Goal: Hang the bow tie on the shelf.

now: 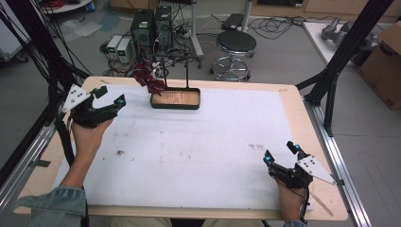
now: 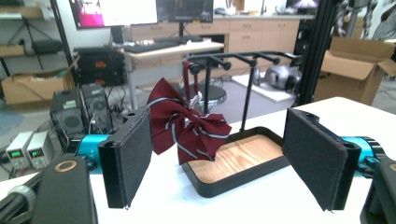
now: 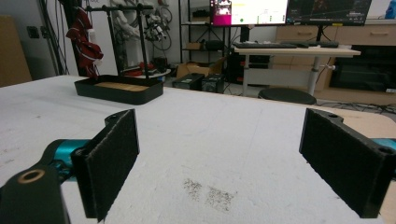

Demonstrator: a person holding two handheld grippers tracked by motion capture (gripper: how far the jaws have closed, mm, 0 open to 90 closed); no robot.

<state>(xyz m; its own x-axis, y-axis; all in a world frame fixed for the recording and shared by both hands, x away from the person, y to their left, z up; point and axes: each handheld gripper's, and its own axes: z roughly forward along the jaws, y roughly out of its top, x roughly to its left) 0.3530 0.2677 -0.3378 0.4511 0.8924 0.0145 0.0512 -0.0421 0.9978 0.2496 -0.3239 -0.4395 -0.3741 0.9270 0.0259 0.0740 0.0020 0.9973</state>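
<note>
A dark red bow tie with thin white stripes hangs from a peg of a black rack that stands in a black tray with a wooden floor at the table's far middle. My left gripper is held open a short way left of the tray, its jaws framing the bow tie and tray from a distance. My right gripper is open over the white mat at the near right, with nothing between its jaws.
A white mat covers most of the wooden table. Black frame posts stand at the table's sides. Beyond the far edge are a round stool, computer towers and cardboard boxes.
</note>
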